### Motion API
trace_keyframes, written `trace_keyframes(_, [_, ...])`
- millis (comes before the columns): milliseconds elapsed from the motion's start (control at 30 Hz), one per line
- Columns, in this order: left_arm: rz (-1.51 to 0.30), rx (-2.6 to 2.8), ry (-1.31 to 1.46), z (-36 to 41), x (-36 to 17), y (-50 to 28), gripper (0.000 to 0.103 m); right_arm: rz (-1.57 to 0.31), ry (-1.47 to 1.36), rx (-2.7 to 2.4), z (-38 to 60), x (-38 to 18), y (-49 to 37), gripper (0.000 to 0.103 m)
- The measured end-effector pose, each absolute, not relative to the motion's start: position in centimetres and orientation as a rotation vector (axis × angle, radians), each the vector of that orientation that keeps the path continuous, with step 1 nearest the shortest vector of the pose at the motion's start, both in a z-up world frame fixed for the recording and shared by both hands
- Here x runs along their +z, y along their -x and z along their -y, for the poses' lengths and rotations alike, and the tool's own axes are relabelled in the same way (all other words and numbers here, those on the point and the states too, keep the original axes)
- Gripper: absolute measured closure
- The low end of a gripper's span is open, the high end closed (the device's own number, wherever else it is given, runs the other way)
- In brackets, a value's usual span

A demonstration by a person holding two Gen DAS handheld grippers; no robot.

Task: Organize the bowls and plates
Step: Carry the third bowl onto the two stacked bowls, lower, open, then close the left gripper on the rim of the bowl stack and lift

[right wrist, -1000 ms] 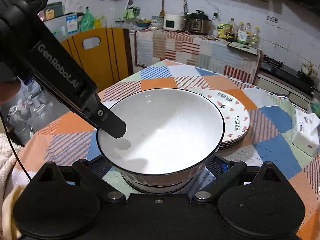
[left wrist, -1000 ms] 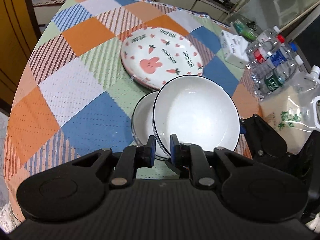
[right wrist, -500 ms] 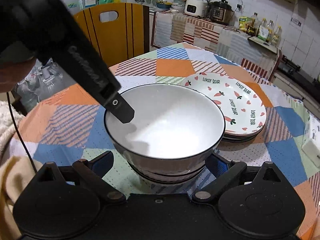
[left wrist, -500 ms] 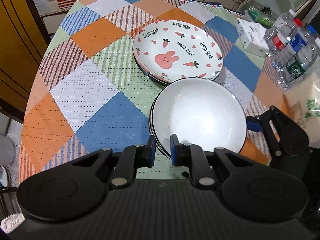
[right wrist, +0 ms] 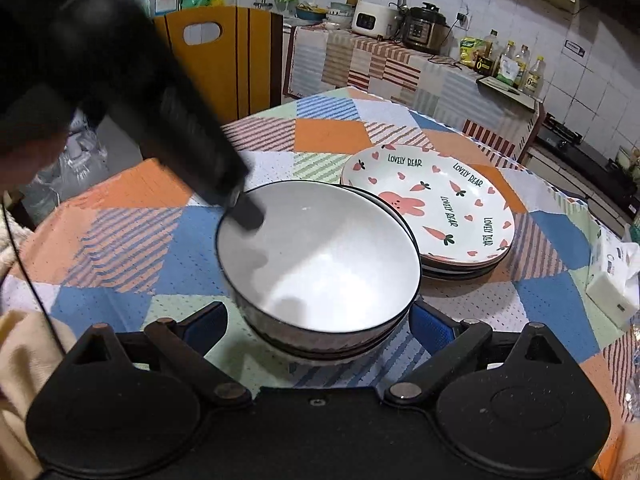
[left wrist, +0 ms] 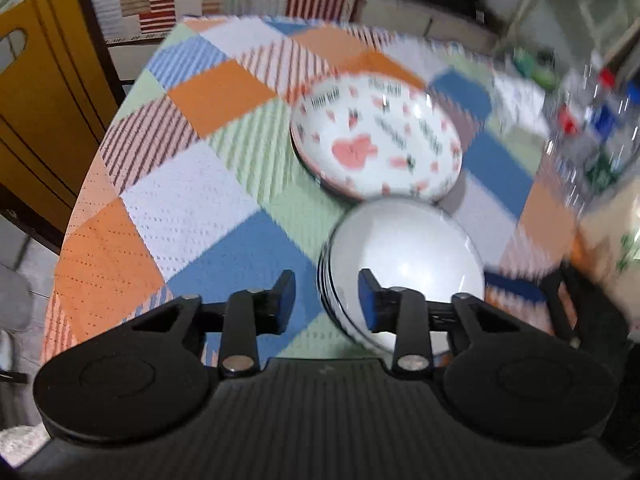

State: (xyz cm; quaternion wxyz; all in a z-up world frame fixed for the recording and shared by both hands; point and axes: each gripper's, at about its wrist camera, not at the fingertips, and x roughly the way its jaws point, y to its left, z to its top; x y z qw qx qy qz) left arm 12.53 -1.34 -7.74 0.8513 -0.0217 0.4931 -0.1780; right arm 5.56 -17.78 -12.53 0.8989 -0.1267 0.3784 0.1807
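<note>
Left gripper (left wrist: 326, 300) gapes astride the bowls' (right wrist: 320, 256) rim; right gripper (right wrist: 316, 326) wide around them; a careless withdrawal could tip them.

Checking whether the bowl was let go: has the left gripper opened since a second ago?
Yes. The left gripper has opened; its fingers now straddle the top white bowl's rim without touching.

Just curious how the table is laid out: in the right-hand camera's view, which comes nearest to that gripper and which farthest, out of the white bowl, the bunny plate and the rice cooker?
1. White bowl, right between the fingers.
2. Bunny plate, behind it, rightward.
3. Rice cooker, far back counter.
</note>
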Motion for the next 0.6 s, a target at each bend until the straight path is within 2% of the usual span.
trace_keyframes(33, [-1.023,-0.379,0.078,0.7,-7.5,-12.6,0.063,-0.780,0.250,0.377,18.0,-12.4,-5.2,0.004])
trace_keyframes(200, [-0.966,-0.381,0.167,-1.6,-7.9,-12.8,0.061,-0.755,0.195,0.392,18.8,-12.8,-3.8,0.004])
trace_keyframes(267, [-0.966,-0.400,0.179,-1.8,-8.7,-12.8,0.057,-0.757,0.174,0.389,19.2,-13.6,-3.9,0.004])
trace_keyframes(333, [-0.969,-0.423,0.187,-1.6,-9.4,-12.5,0.044,-0.778,0.155,0.382,19.6,-14.6,-4.3,0.004])
trace_keyframes(600, [-0.997,-0.491,0.176,0.0,-12.8,-11.9,0.043,-0.869,0.084,0.429,20.0,-19.0,-7.3,0.004])
